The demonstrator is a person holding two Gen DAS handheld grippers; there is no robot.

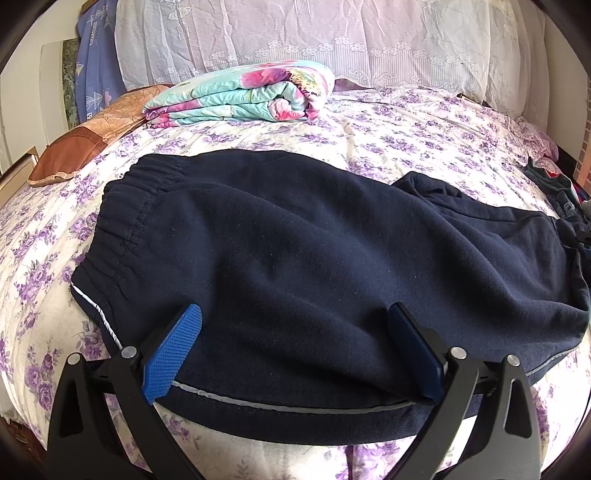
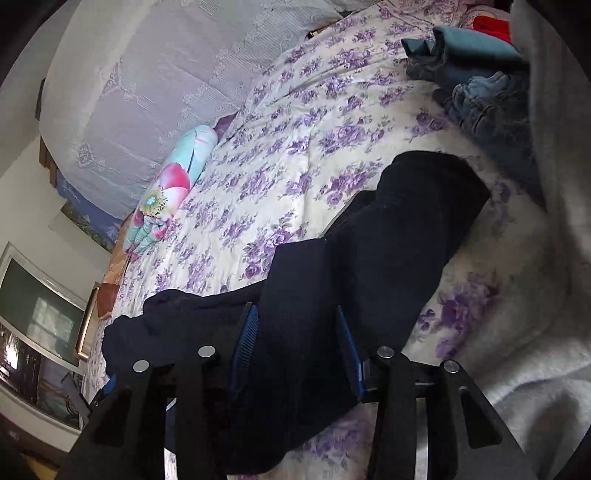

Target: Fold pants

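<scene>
Dark navy sweatpants (image 1: pixel 314 251) lie across the floral bedspread (image 1: pixel 406 125), elastic waistband at the left and a grey stripe along the near edge. My left gripper (image 1: pixel 295 347) is open, its blue pads straddling the near edge of the pants without pinching them. In the right wrist view my right gripper (image 2: pixel 295 347) is shut on a fold of the pants (image 2: pixel 388 240), with the dark cloth bunched between the blue pads and a leg end lifted and draped ahead of the fingers.
A folded floral blanket (image 1: pixel 240 96) lies at the back by the lace-covered pillows (image 1: pixel 332 33). A brown cushion (image 1: pixel 74 147) sits at the left. A pile of clothes, jeans among them (image 2: pixel 484 103), lies at the bed's right side. A grey fuzzy blanket (image 2: pixel 554 295) is nearby.
</scene>
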